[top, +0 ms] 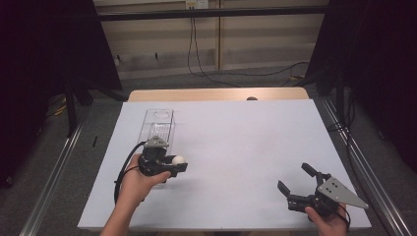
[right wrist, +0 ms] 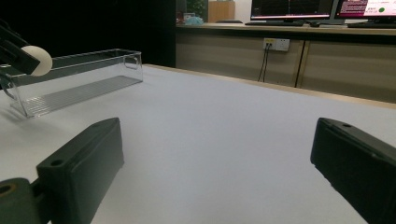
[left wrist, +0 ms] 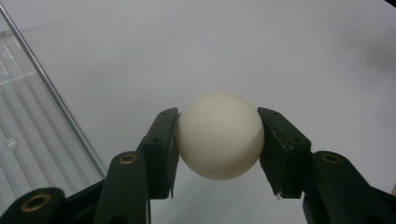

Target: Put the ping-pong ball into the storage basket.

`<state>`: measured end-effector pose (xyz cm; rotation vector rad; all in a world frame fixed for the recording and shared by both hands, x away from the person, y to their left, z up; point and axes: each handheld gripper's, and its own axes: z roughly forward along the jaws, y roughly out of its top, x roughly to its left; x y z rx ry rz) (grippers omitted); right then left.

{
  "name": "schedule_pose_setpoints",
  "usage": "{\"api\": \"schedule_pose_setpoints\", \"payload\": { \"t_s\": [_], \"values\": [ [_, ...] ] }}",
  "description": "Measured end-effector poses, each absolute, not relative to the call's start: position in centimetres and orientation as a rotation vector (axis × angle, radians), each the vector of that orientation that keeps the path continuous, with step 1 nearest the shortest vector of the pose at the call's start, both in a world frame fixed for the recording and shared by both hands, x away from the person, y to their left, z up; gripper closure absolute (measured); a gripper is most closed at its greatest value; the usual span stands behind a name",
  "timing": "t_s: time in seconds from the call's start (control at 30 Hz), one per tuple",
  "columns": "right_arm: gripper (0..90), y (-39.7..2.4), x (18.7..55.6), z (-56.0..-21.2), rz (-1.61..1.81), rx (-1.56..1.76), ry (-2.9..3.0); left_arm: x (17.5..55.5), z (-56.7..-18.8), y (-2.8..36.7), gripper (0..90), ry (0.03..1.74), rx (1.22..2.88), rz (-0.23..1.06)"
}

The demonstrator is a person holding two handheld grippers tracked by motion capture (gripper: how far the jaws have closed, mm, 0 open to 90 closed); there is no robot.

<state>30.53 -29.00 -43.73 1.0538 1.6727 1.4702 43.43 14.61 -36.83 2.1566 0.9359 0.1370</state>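
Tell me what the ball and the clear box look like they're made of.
Ball: likely lightweight plastic, matte off-white, smooth and evenly round, no seam showing; the left gripper has it clamped. Box: clear rigid plastic, glossy, since you can see through its walls, with a ribbed floor.

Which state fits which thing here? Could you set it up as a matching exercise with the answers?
Things:
1. small white round ball
2. clear plastic rectangular box
3. right hand-held gripper
4. left hand-held gripper

States:
A. jaws wide apart, nothing between them
B. empty, resting on the white table
C. clamped between two black jaws
D. shut on something round

Pairs: 1-C, 2-B, 3-A, 4-D
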Motion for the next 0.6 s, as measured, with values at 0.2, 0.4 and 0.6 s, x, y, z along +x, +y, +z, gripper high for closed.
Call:
{"api": "schedule_pose_setpoints", "payload": {
  "t_s": [0.2, 0.4, 0.6],
  "values": [
    [2.1, -28.99, 30.52, -43.73, 1.470, 1.055, 1.669, 43.60, -36.66, 14.66, 51.1, 0.937, 2.147, 0.134],
    [2.1, -29.01, 30.55, -43.73, 1.475, 1.051, 1.670, 43.72, -36.48, 14.79, 51.1, 0.940, 2.152, 0.137],
    [2.1, -29.02, 30.55, -43.72, 1.476, 1.055, 1.668, 43.87, -36.24, 14.94, 51.1, 0.937, 2.155, 0.146]
  ]
}}
